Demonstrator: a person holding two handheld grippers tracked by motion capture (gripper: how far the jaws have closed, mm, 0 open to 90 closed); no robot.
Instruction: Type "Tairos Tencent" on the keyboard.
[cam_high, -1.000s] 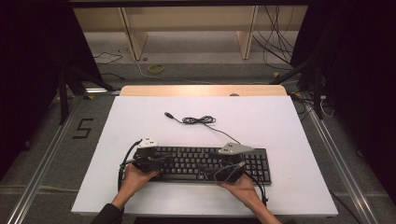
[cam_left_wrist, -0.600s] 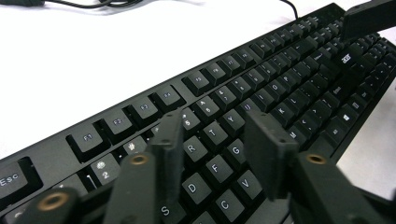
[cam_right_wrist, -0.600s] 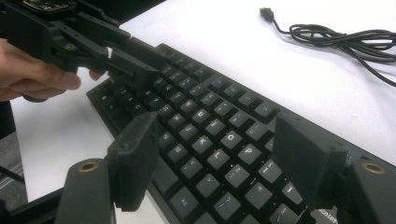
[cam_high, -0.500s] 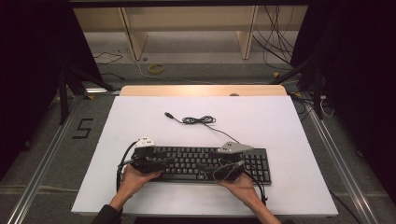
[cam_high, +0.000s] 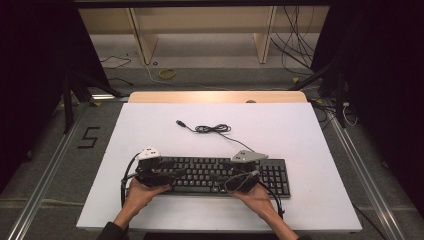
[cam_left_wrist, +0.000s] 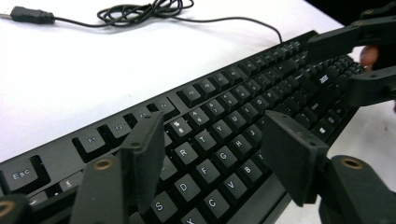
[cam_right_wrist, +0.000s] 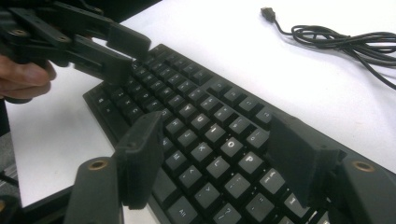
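Note:
A black keyboard (cam_high: 215, 175) lies near the front edge of the white table (cam_high: 300, 130). Its coiled cable (cam_high: 212, 129) trails away behind it and ends in a USB plug (cam_left_wrist: 28, 15). My left gripper (cam_left_wrist: 212, 135) hovers over the keyboard's left letter keys. Its jaws have just been opening, with only keys beneath the gap and nothing gripped. My right gripper (cam_right_wrist: 215, 135) is over the right letter keys. Its jaws have just closed a little but stand wide, nothing pinched. In the high view the left gripper (cam_high: 172, 176) and right gripper (cam_high: 229, 182) point toward each other.
A wooden strip (cam_high: 215, 96) borders the table's far edge. Beyond it are shelf legs and loose cables on the floor (cam_high: 300, 60). A metal rail (cam_high: 45, 190) runs along the left side.
The left gripper has edged slightly to the left along the keyboard. The right hand and the keyboard have stayed put.

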